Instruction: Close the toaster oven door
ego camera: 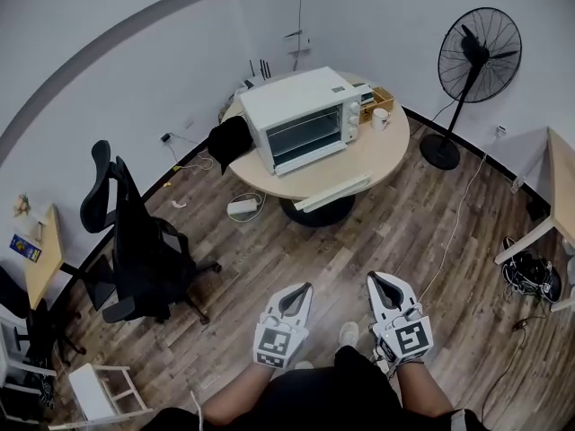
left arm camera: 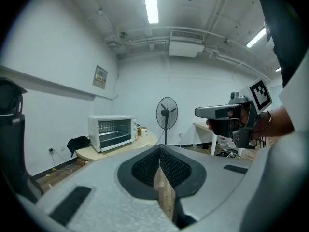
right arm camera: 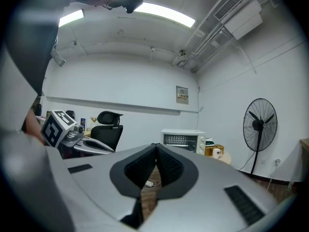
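Head view: toaster oven [ego camera: 296, 115] on round table [ego camera: 377, 155], wood floor [ego camera: 359, 250]; left gripper [ego camera: 303, 288], right gripper [ego camera: 375, 282] pressed together.

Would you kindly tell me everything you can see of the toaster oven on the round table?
The toaster oven is a white, metal-looking box with a dark glass door across its front and a column of knobs at the front's right. A wire rack shows through the glass. It stands upright on the round table; the door looks shut, though I cannot be sure.
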`<state>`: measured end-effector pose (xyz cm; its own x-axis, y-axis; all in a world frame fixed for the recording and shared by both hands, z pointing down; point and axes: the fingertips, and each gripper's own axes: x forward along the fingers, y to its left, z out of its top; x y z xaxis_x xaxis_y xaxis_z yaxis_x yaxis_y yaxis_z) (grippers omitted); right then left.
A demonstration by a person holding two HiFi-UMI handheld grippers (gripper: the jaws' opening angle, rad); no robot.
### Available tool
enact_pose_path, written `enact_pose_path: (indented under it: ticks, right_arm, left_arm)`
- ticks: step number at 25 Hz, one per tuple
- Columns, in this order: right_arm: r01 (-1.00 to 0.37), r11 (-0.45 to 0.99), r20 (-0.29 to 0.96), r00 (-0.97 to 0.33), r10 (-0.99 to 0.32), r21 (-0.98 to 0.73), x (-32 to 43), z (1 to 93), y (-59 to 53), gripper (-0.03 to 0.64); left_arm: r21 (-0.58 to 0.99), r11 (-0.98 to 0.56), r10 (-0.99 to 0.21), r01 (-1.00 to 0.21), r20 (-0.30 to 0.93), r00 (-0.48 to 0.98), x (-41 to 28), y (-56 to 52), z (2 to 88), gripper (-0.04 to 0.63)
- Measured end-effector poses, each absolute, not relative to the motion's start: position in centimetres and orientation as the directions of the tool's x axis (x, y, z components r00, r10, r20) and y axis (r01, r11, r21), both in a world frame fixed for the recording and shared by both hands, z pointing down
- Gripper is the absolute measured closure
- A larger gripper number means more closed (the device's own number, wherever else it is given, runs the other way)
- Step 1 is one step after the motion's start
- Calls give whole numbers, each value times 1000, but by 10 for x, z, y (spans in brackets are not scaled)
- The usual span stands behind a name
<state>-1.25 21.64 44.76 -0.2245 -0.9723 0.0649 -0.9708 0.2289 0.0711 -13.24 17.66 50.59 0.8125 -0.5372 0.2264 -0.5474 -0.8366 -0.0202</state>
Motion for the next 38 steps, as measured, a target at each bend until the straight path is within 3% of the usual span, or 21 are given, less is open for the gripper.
enact_pose_path:
  ticks: [6,23,38]
  right_arm:
    - [-968,237,78,-231,-970,77,25,454,185,620]
    - [-930,368,67,-366,-928,18,92,459,113,620]
    - [-905,425,74,-426,-902,-36,76,460,26,620]
  left_arm:
    - [20,-835,-530,-550,242,813,-95,152,511,588]
    - [-19,-723,-675,-691,236,699,-42,81,509,588]
    - [-130,-688,-711,-714,317,628,-55,-4,531,588]
